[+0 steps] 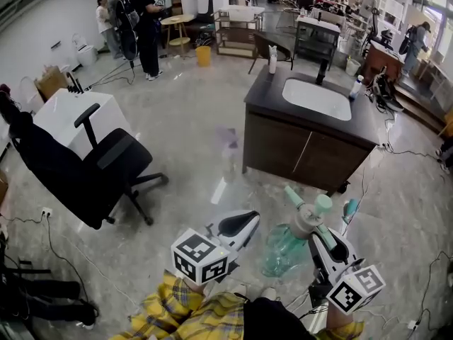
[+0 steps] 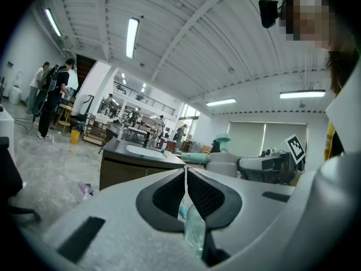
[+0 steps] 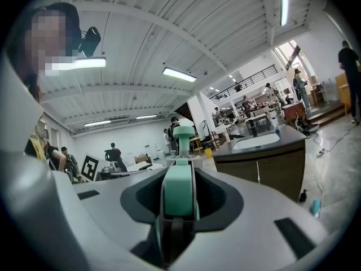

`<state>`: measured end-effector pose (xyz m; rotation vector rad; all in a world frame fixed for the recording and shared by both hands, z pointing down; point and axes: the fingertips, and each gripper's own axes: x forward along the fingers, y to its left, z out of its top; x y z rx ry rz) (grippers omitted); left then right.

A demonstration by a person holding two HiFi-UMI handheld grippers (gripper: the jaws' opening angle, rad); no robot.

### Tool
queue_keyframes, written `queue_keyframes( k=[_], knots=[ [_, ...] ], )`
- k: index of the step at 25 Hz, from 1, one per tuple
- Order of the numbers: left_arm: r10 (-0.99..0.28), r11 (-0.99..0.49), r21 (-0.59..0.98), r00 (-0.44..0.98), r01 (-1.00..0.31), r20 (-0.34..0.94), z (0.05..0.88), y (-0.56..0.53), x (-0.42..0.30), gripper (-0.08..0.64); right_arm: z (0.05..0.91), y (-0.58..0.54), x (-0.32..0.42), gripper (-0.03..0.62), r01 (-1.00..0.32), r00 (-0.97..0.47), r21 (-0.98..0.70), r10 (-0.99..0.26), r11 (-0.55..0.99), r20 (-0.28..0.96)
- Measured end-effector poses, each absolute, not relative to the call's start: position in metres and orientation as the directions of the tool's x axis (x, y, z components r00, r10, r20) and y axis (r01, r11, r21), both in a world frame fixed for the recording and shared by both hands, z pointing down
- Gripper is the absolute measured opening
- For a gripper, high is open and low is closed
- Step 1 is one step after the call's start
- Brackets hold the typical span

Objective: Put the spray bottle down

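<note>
In the head view the spray bottle [image 1: 287, 246] hangs low in front of me, a clear teal body with a mint-green spray head [image 1: 311, 211]. My right gripper [image 1: 322, 234] is shut on that head. In the right gripper view the green head [image 3: 179, 191] fills the gap between the jaws of the right gripper [image 3: 179, 179]. My left gripper [image 1: 243, 227] sits just left of the bottle, its black pads meeting. The left gripper view shows the left gripper [image 2: 185, 176] shut. A bit of the clear bottle [image 2: 194, 230] shows under its pads.
A dark cabinet counter [image 1: 265, 94] with a white sink [image 1: 316, 98], a faucet and small bottles stands ahead. A black office chair [image 1: 92, 168] and a white table [image 1: 64, 115] are to the left. Cables run across the floor. People [image 1: 134, 20] stand far back.
</note>
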<state>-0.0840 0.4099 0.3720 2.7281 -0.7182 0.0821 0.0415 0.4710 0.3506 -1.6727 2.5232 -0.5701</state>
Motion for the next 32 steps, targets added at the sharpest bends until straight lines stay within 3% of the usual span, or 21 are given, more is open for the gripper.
queue_keyframes(
  k=[16,32],
  knots=[
    [-0.470,-0.812,0.309,0.869,-0.495,0.155,0.393,0.386,-0.109,0.010,0.360,0.444,0.017,0.114,-0.870,-0.413,-0.356,-0.898,0.342,0.149],
    [-0.512,-0.790,0.300,0.844,-0.535,0.156,0.395,0.261,-0.070,0.010,0.367,0.311,0.058,0.114,-0.860,-0.451,-0.336,-0.881,0.385,0.144]
  ],
)
